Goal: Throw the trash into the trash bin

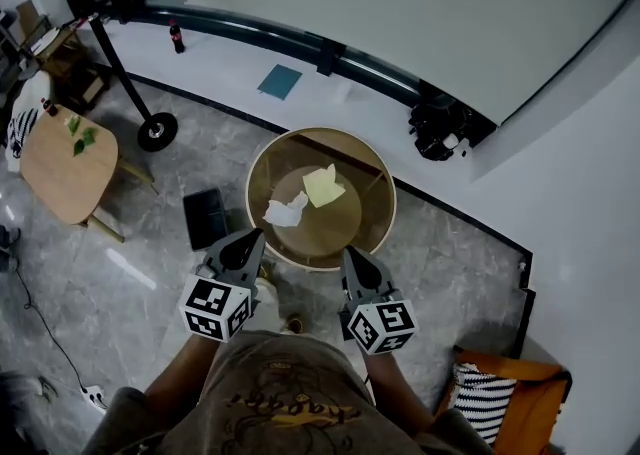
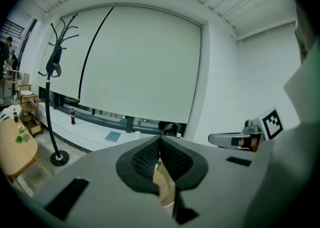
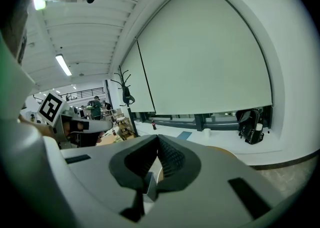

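A: Are both grippers empty?
B: Yes. The left gripper [image 1: 250, 241] and right gripper [image 1: 353, 255] are pinched shut on nothing, poised at the round table [image 1: 386, 205], at its six o'clock edge, likely to reach in.
A: And the trash?
B: The crumpled white paper [image 1: 287, 211] lies at one o'clock from the left gripper, with the yellow paper [image 1: 323, 186] beyond it. At ten o'clock on the floor is a dark box [image 1: 205, 217], possibly the bin.

I am looking down on a grey veined floor [image 1: 150, 243] that is meeting a white raised ledge [image 1: 230, 68] under a wide pale roller blind [image 1: 400, 3]. A dark bottle [image 1: 177, 36] is standing and a blue-green sheet [image 1: 279, 82] is lying on the ledge; a black bag [image 1: 438, 130] is resting further right. A coat stand [image 2: 54, 71] is rising near a small wooden table [image 1: 65, 168]; an orange chair [image 1: 520, 393] is holding a striped cushion [image 1: 482, 398]. A strip light [image 3: 63, 65] is glowing on the slatted ceiling
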Available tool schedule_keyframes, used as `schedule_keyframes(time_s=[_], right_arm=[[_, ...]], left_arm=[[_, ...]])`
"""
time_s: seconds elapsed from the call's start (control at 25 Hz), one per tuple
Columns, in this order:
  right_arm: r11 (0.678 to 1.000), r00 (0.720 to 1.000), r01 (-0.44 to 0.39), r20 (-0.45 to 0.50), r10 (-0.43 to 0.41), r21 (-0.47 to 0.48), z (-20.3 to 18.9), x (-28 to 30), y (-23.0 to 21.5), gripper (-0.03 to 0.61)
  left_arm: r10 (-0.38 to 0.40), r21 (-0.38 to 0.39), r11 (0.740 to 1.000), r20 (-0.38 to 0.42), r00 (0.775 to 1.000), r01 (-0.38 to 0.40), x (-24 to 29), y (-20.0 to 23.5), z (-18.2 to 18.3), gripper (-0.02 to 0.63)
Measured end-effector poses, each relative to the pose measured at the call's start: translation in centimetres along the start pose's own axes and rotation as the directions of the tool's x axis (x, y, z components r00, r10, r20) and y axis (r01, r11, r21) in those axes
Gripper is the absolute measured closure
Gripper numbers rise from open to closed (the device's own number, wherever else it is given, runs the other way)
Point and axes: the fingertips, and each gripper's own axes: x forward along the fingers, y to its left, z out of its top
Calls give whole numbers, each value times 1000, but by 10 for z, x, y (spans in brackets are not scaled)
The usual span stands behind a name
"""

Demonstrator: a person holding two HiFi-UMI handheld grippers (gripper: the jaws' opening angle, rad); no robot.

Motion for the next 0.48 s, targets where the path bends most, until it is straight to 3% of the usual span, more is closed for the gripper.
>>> schedule_keyframes(time_s=[0.48], right_arm=[[998,998,59,34,-60,37,28,86,-10,560]], left_arm=[[-73,75,994,-19,997,74,62,65,35,595]])
